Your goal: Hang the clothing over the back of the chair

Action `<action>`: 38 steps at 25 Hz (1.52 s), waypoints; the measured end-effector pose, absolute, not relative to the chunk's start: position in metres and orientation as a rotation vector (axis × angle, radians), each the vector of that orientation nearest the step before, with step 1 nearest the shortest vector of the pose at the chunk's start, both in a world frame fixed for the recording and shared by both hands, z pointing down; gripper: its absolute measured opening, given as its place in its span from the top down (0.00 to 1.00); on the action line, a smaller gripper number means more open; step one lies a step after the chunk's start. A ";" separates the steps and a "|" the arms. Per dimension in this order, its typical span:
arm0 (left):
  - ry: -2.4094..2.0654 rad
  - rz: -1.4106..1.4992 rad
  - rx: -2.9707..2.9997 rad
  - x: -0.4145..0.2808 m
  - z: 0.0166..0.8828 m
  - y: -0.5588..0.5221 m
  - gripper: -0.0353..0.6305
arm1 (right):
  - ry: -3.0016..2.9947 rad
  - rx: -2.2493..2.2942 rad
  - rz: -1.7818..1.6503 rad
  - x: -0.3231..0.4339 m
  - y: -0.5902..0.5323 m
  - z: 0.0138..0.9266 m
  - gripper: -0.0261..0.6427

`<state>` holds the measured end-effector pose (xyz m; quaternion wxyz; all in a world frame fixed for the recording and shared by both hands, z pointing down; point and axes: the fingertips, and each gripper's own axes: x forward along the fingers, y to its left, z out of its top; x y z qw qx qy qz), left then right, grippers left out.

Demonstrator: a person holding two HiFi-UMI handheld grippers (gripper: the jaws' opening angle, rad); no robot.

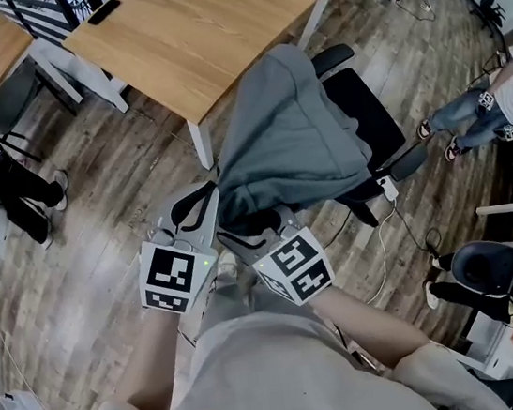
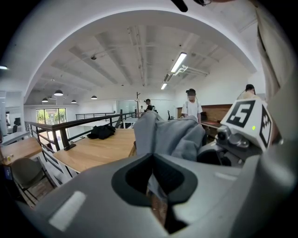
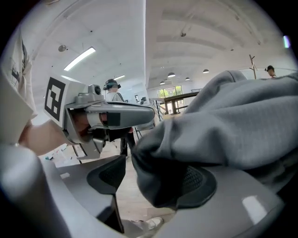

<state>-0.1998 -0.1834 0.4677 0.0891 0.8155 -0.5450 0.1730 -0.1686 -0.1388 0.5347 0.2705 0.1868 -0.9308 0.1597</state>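
Grey clothing (image 1: 290,138) drapes over the back of the chair (image 1: 372,117), its hem hanging on the near side. The left gripper (image 1: 208,185) has its fingers pinched on that hem. The right gripper (image 1: 261,223) has its fingers wide apart, with cloth resting on one. The table (image 1: 204,36) corner sits just beyond the chair, and open wood floor (image 1: 104,268) lies to the chair's left.

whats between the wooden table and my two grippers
The black office chair with the grey clothing draped over its back fills that stretch. The head view shows it.
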 end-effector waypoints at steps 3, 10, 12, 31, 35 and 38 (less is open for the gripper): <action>-1.618 0.508 2.434 -0.197 0.463 -0.182 0.95 | -2.487 0.504 0.337 -0.158 -0.132 0.521 0.46; -1.588 0.467 2.494 -0.178 0.441 -0.188 0.95 | -2.497 0.566 0.348 -0.125 -0.133 0.484 0.51; -1.578 0.456 2.517 -0.171 0.433 -0.189 0.95 | -2.495 0.574 0.321 -0.120 -0.133 0.473 0.53; -1.368 0.302 2.762 -0.094 0.361 -0.218 0.95 | -2.578 0.879 0.197 -0.046 -0.152 0.372 0.72; -1.347 0.262 2.840 -0.076 0.328 -0.220 0.95 | -2.639 0.979 0.156 -0.026 -0.163 0.342 0.78; -1.334 0.241 2.897 -0.065 0.308 -0.220 0.95 | -2.691 1.056 0.139 -0.009 -0.168 0.318 0.82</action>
